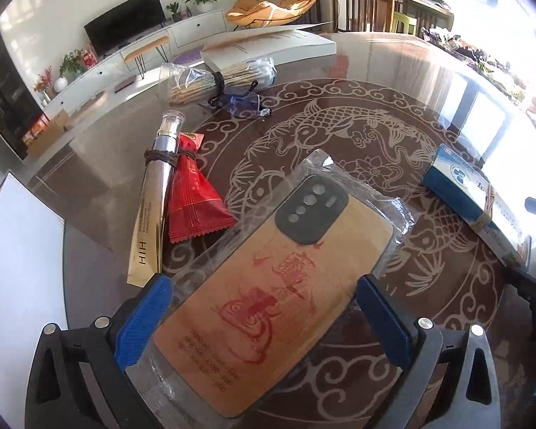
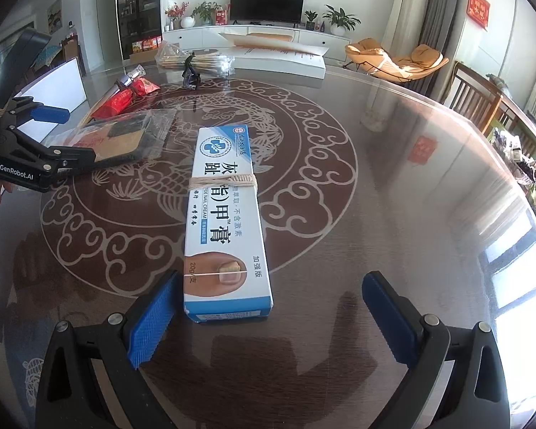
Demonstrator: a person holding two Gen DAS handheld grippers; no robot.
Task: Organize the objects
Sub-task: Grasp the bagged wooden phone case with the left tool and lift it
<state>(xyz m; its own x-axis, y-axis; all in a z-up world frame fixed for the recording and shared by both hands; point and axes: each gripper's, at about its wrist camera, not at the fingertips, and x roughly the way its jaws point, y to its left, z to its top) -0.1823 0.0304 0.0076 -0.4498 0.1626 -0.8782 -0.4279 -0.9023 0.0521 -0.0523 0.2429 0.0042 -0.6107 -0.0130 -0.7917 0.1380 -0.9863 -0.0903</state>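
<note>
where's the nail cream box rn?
Nail cream box lies flat mid-table, its near end between the open right hand-held gripper fingers; bagged phone case to its left.

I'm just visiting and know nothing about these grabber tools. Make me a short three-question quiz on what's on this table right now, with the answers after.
1. True or false: the left gripper is open, with the bagged phone case lying between its fingers.
2. What is tied round the middle of the blue and white cream box?
A. twine
B. red ribbon
C. tape
3. Fill in: the silver tube is bound with cord to a ____ packet.

Key
1. True; both blue pads stand apart on either side of the case.
2. A. The right gripper is open too, and the box's near end lies between its fingers.
3. Red.
</note>
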